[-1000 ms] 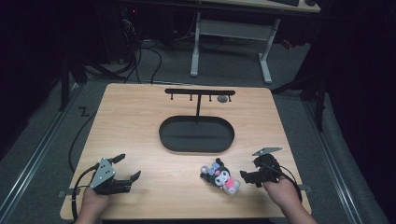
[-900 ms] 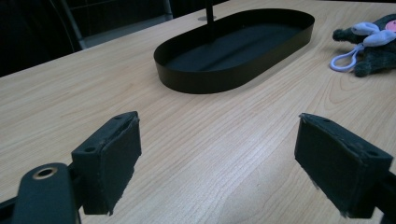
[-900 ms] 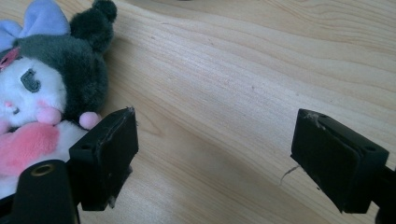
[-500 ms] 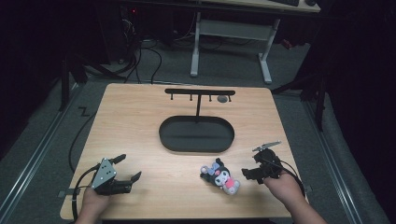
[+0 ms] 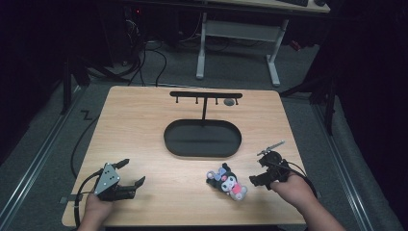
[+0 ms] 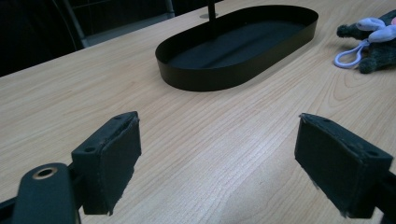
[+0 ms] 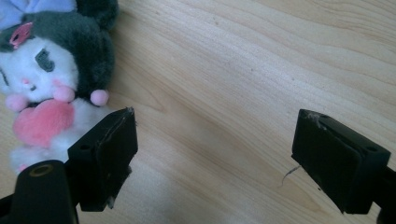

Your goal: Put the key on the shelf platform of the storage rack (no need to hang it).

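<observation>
Pale wood forms the top of a table (image 5: pixel 144 125) seen from above, with dark floor around it. Toward the far side sits a black oval tray (image 5: pixel 202 139), holding nothing, and behind it rises a black stand with a row of small hooks (image 5: pixel 206 96). Near the front edge, right of centre, a small plush toy (image 5: pixel 227 181) lies on its back: black and white, with a pink heart on its chest and a pale lilac loop (image 6: pixel 348 55) at its head. The right gripper (image 5: pixel 256 181) hovers just beside the toy on its right, jaws standing well apart with bare wood between them; in the right gripper view the toy lies off to the left of the jaws, not yet between them. The left gripper (image 5: pixel 132 175) rests low near the front left corner, well away from the toy, its jaws also wide and holding nothing. The work looks barely begun: the toy is untouched on the table, and the grasp, the lift and wherever the toy is meant to go, perhaps a hook or the tray, are all left to do.
</observation>
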A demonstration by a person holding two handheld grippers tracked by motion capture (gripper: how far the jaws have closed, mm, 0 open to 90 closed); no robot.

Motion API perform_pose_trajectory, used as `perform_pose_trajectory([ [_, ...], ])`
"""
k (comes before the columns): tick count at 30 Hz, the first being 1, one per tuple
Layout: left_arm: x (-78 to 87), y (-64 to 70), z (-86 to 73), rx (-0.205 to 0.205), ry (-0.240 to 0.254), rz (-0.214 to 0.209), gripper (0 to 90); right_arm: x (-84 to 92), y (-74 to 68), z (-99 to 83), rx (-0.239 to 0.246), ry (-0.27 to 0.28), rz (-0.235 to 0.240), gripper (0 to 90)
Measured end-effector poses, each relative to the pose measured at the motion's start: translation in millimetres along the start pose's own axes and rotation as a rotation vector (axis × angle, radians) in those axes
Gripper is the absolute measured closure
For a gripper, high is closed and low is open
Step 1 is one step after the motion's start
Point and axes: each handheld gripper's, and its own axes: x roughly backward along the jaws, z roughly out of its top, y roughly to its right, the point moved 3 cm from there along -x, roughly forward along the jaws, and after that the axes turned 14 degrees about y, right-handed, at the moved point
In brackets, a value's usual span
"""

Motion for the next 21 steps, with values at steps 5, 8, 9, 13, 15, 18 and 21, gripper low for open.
perform_pose_trajectory([
  [5,0.5,-0.2,0.2,0.001,0.001,0.001,15.1,3.7,-1.0,3.4,0.026,-0.041,0.012,14.2],
  [8,0.5,0.5,0.4,-0.001,0.003,-0.002,15.1,5.0,-1.4,7.0,0.036,-0.061,-0.009,14.3],
  [9,0.6,0.5,0.5,-0.002,0.003,-0.003,15.1,5.5,-2.5,8.0,0.038,-0.066,-0.002,14.2],
  [13,1.0,-0.6,-0.1,0.003,0.003,0.000,15.1,7.7,-4.1,10.4,0.052,-0.089,0.011,14.0],
  [15,1.2,-0.6,0.0,0.004,0.008,-0.003,15.1,8.7,-5.5,9.7,0.049,-0.103,0.009,13.8],
  [18,1.0,-0.9,0.1,0.006,0.011,-0.003,15.1,11.7,-9.9,9.6,0.064,-0.116,0.050,12.6],
  [21,0.4,-0.6,0.0,0.007,0.013,-0.006,15.1,13.2,-16.5,11.7,0.053,-0.115,0.067,12.0],
])
